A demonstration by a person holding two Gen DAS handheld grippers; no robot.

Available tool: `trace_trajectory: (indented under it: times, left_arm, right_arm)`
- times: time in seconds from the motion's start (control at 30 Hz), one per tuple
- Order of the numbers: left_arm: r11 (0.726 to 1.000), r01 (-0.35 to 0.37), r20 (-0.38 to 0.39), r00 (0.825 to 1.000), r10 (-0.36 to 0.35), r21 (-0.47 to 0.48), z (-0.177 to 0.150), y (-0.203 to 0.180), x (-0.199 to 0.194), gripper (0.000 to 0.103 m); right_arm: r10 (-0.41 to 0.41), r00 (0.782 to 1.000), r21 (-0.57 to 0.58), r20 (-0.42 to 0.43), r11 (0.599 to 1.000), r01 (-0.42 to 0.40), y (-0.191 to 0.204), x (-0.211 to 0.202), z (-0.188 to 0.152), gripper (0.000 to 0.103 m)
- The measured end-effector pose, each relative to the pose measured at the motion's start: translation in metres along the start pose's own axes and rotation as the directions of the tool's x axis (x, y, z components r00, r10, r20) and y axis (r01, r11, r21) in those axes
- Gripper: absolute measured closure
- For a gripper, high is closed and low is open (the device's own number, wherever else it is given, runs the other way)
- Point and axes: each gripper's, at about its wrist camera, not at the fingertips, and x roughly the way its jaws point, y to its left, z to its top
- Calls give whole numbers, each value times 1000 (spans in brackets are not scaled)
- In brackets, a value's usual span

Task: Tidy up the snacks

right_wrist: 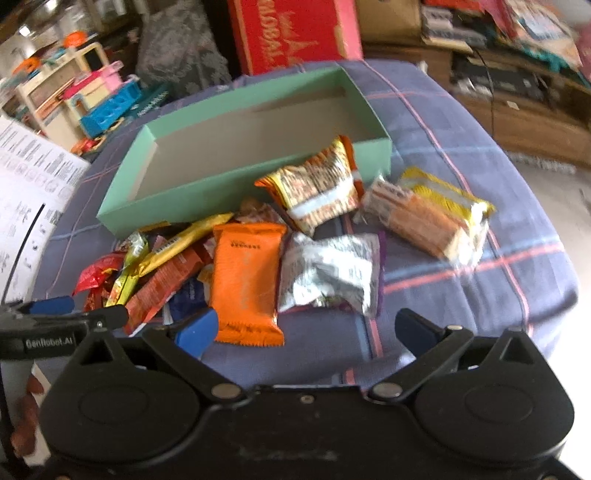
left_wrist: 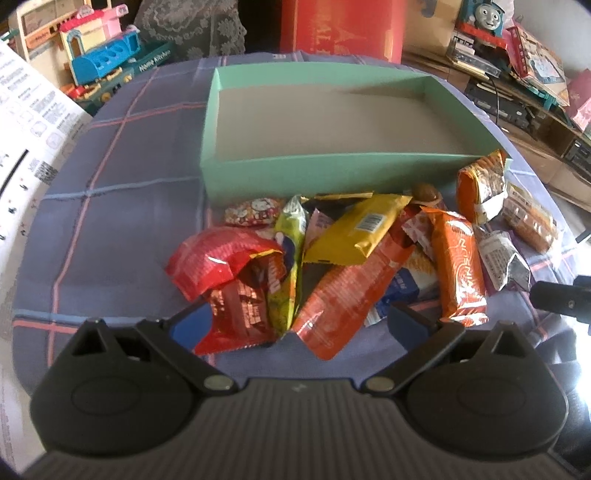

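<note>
An empty green box [left_wrist: 332, 162] [right_wrist: 207, 184] stands on the plaid cloth, with a heap of wrapped snacks lying in front of it. In the left wrist view my left gripper [left_wrist: 299, 325] is open over the near side of the heap, with a red packet [left_wrist: 221, 266] by its left finger and a long orange-red packet [left_wrist: 343, 295] between the fingers. In the right wrist view my right gripper [right_wrist: 306, 328] is open, low over the cloth, just before an orange packet [right_wrist: 245, 284] and a silver packet [right_wrist: 332, 273]. A yellow biscuit pack [right_wrist: 432, 214] lies further right.
The blue plaid cloth [left_wrist: 110, 221] [right_wrist: 480, 280] covers a rounded surface that drops off at the right. Toys [left_wrist: 99, 62] and a printed white sheet [left_wrist: 29, 122] sit at the left. A red carton [left_wrist: 340, 26] stands behind the box, and cluttered shelves [right_wrist: 517, 85] at the right.
</note>
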Motion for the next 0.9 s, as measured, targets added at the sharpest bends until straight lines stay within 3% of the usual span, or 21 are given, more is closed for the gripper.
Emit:
trace_trajectory:
  times: [0.13, 0.2, 0.3, 0.57, 0.63, 0.67, 0.73, 0.9]
  left_arm:
    - [997, 44, -5, 999, -44, 56, 4, -11, 8, 15]
    - [994, 60, -8, 998, -60, 90, 6, -18, 14, 36]
    - [988, 57, -10, 998, -56, 142, 10, -28, 22, 54]
    - [981, 91, -1, 996, -93, 173, 19, -35, 19, 54]
    - [982, 89, 8, 996, -91, 168, 19, -32, 15, 53]
    - [984, 84, 6, 996, -86, 157, 20, -28, 15, 53]
    - [991, 69, -6, 998, -69, 113, 21, -17, 17, 49]
    - [998, 65, -35, 997, -66, -18, 17, 18, 20, 48]
  right_arm:
    - [46, 999, 8, -17, 999, -46, -1, 8, 1, 0]
    - [55, 998, 15, -31, 998, -54, -2, 11, 3, 0]
    - [91, 992, 49, -86, 995, -87, -5, 18, 6, 0]
    - [148, 989, 8, -23, 989, -148, 0, 15, 19, 2]
    - [171, 985, 1, -19, 985, -171, 3, 19, 23, 13]
    - [183, 983, 2, -20, 983, -183, 4, 22, 24, 25]
    - [216, 976, 6, -32, 976, -216, 7, 29, 29, 35]
    - [247, 967, 15, -57, 969, -247, 12, 47, 32, 39]
